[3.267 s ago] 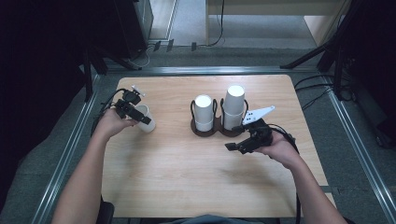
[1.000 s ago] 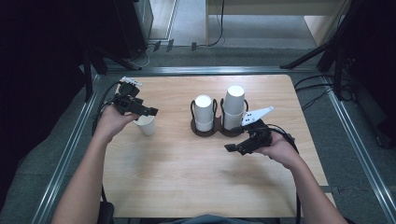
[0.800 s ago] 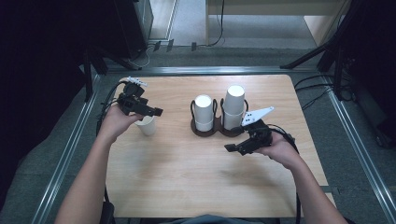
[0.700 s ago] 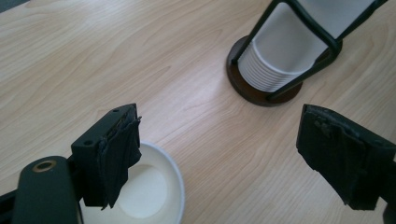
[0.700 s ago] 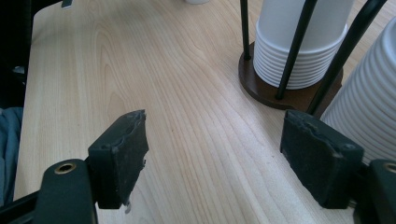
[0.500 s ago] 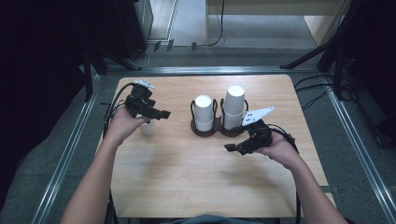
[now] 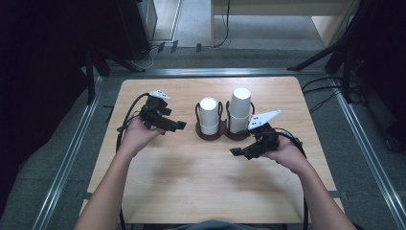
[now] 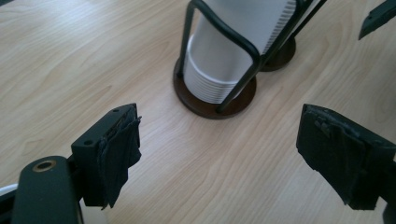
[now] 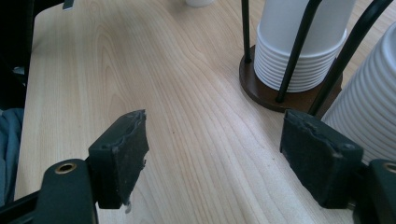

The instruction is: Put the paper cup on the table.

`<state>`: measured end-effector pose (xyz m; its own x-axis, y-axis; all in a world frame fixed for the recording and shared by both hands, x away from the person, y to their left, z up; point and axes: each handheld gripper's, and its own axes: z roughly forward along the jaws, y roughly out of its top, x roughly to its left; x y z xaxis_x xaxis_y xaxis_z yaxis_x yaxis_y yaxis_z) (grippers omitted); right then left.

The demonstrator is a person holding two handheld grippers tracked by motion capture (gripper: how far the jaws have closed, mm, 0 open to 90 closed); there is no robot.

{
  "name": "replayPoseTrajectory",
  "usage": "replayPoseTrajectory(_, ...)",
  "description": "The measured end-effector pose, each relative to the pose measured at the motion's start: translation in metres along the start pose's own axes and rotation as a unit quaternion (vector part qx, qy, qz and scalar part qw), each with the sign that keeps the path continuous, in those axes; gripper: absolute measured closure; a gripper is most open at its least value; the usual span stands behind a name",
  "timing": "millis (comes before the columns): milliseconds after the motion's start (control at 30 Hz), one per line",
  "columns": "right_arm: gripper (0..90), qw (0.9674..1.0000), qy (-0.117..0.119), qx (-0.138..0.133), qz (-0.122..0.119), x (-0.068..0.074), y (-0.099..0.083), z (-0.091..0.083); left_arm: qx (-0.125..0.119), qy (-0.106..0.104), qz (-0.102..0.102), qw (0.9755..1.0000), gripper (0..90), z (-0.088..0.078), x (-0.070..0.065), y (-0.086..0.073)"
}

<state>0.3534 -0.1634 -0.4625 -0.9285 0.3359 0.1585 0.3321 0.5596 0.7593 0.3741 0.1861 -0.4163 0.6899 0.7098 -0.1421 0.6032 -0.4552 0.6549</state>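
Left tool point(image 7: 178, 125), released and empty, aimed at the nearer cup stack point(image 7: 208, 115) on the tabletop point(image 7: 191, 191), seemingly about to close around its top cup

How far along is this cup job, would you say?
Looks done: one white cup stands alone on the table, apart from the holder. In hand: nothing; the left gripper and right gripper are both open, the left aimed at the shorter stack. Likely left: more cups from it and the taller stack.
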Motion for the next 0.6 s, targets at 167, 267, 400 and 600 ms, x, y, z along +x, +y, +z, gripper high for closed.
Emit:
replayPoseTrajectory(167, 23.5, 1.0000, 0.002, 0.002, 0.003, 0.000, 0.000, 0.000, -0.002, -0.002, 0.009, 1.0000, 13.7, 0.003, -0.008, -0.001)
replayPoseTrajectory(267, 23.5, 1.0000, 0.002, 0.002, 0.001, 0.001, 0.000, 0.000, -0.003, -0.007, 0.007, 0.9999, 13.7, 0.005, -0.011, -0.003)
replayPoseTrajectory(400, 23.4, 1.0000, 0.001, 0.002, 0.002, 0.001, 0.000, 0.000, -0.007, -0.011, 0.008, 0.9999, 13.7, 0.007, -0.015, -0.005)
replayPoseTrajectory(600, 23.5, 1.0000, 0.000, 0.003, 0.001, 0.001, 0.000, 0.000, -0.006, -0.020, 0.015, 0.9997, 13.7, 0.015, -0.023, -0.008)
